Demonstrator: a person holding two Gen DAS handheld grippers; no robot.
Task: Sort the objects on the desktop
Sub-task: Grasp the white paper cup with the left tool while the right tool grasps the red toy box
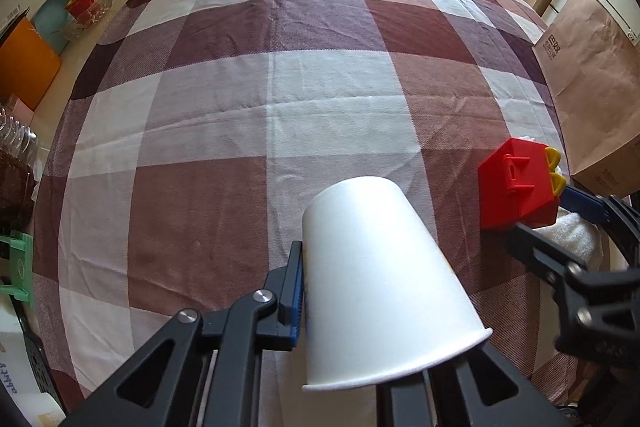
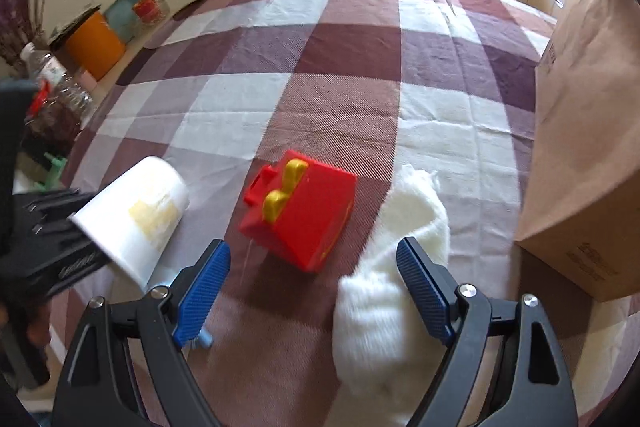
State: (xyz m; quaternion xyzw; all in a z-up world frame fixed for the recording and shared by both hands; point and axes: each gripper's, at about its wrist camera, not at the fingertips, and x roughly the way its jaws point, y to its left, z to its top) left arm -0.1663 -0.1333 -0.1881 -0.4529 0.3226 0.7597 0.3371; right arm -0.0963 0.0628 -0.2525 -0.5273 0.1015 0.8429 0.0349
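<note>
My left gripper (image 1: pixel 372 291) is shut on a white paper cup (image 1: pixel 384 283), held tilted with its bottom pointing away over the checked tablecloth (image 1: pixel 240 107). The cup also shows at the left of the right wrist view (image 2: pixel 136 215). A red toy box with yellow arches (image 2: pixel 300 215) lies on the cloth; it shows at the right of the left wrist view (image 1: pixel 516 191). My right gripper (image 2: pixel 312 267) is open, its fingers on either side just short of the red box. A white fluffy cloth (image 2: pixel 392 267) lies right of the box, under my right finger.
A brown paper bag (image 2: pixel 588 147) stands at the table's right side. Beyond the left table edge sit an orange container (image 2: pixel 94 43), teal plates, a red bowl and plastic bottles (image 2: pixel 60 87). A green item (image 1: pixel 20 263) lies at the far left.
</note>
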